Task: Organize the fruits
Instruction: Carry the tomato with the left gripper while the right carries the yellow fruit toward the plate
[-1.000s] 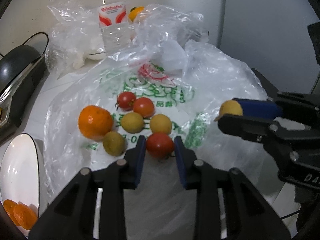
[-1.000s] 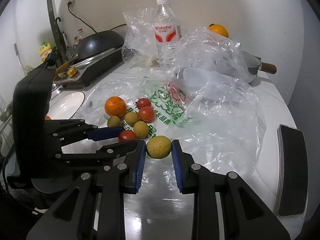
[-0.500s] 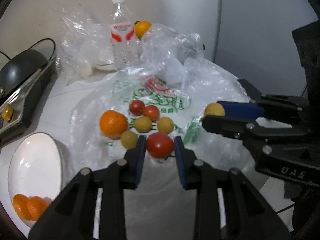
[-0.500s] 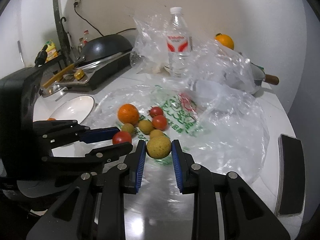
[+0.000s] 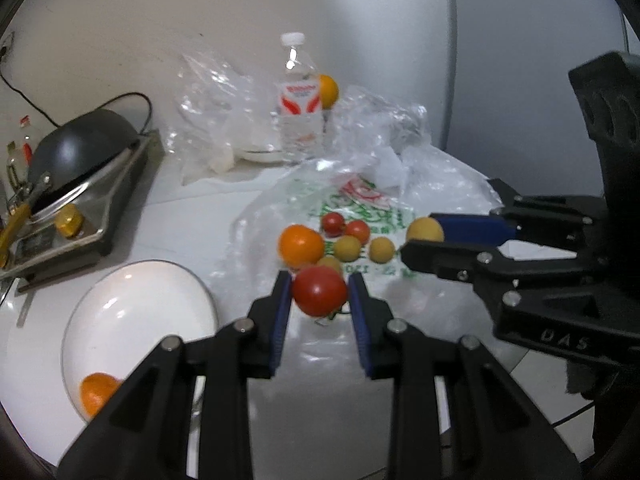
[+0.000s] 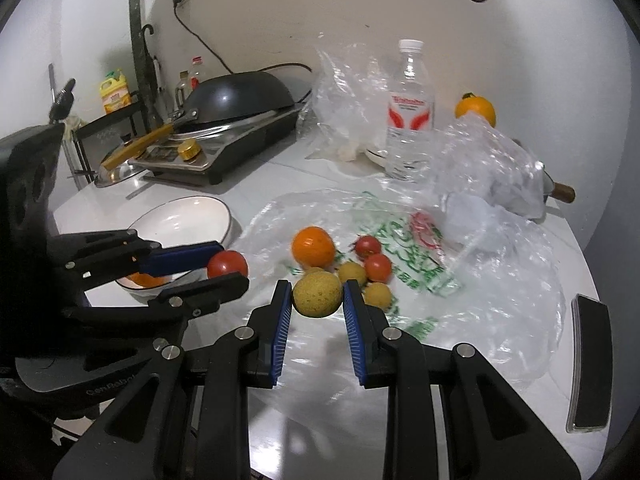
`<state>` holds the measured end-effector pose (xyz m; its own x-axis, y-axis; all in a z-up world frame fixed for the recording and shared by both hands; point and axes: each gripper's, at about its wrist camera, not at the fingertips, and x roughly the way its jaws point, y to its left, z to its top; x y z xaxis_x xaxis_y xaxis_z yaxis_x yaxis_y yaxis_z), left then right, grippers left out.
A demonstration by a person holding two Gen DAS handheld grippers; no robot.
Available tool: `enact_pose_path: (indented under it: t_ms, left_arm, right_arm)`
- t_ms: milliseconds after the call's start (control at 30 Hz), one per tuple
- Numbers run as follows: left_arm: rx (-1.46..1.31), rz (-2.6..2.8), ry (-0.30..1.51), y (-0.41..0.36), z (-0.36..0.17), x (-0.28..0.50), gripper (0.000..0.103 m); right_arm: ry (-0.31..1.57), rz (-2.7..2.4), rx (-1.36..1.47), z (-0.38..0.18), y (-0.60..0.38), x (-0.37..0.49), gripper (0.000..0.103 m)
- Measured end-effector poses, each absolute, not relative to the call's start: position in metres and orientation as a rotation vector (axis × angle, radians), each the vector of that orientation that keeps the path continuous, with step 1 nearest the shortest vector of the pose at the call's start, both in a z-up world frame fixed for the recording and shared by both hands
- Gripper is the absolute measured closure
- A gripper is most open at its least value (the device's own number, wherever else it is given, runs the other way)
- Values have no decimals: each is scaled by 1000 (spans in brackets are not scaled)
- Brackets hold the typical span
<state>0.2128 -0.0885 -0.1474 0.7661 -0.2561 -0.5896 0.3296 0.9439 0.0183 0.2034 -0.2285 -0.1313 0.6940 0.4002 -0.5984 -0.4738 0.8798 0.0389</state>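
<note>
The left gripper [image 5: 319,295] has its blue-padded fingers [image 5: 280,312] pinching a red tomato [image 5: 319,290], held clear above the white surface [image 5: 192,216], just in front of the fruit pile. The right gripper [image 6: 318,300] pinches a yellow-green speckled round fruit [image 6: 318,294] between its fingers [image 6: 354,320] the same way (its kind I cannot tell), also lifted off the surface.

The rest of the fruit lies on a flattened clear plastic bag with green and red print [image 6: 404,240]: an orange [image 6: 313,246], two small red tomatoes [image 6: 368,245] touching each other, and a few small yellow-green fruits [image 6: 352,273] bunched just beside them. In the right wrist view the left gripper shows at the left edge with the red tomato near the rim of a white bowl [image 6: 184,216]; orange pieces [image 5: 98,396] sit in that bowl's bottom.

Towards the wall a water bottle with a red and white label [image 6: 410,108] stands upright among crumpled clear plastic bags [image 6: 344,96]. Another orange [image 6: 475,110] rests behind the crumpled plastic at the right. A dark wok [image 6: 240,98] sits on a cooktop [image 6: 208,152] at the left, well apart from the fruit. A dark flat device [image 6: 592,364] lies near the surface's right edge
</note>
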Motion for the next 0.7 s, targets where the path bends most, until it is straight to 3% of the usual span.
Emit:
enact_pose_path:
  t_ms: [700]
  left_arm:
    - [57,-200,548,11,-141,180,74]
  right_arm:
    - [610,554,-221,-118,-136,188,75]
